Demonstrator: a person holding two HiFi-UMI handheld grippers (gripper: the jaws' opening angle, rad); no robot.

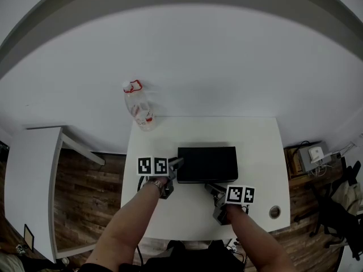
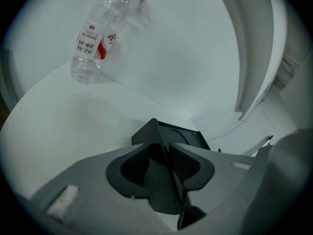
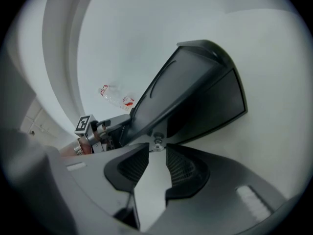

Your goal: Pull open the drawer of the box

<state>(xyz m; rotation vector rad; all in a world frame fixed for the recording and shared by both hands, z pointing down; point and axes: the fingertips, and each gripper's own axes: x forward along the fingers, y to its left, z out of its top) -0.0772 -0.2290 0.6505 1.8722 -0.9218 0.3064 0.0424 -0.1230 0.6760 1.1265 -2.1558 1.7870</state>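
Box (image 1: pixel 207 164) sits shut on tabletop (image 1: pixel 255 140). My right fingers (image 3: pixel 183 168) apart around its drawer knob (image 3: pixel 157 143), not clamped; left fingers (image 2: pixel 136 168) apart at box corner. Risk: unbraced box slides when I pull.

Left forearm (image 1: pixel 133 220): bare, enters the head view at 7 o'clock and runs toward 1 o'clock, with a metal band (image 1: pixel 154 183) on the wrist. Left gripper (image 1: pixel 177 164): points toward 2 o'clock, jaws apart. Right forearm (image 1: pixel 252 239): bare, enters at 5 o'clock and runs toward 11 o'clock. Right gripper (image 1: pixel 211 187): points toward 10 o'clock, jaws apart, nothing between the pads. Left marker cube (image 1: pixel 153 166) and right marker cube (image 1: pixel 240 195) face up. The grippers are near each other, not touching.
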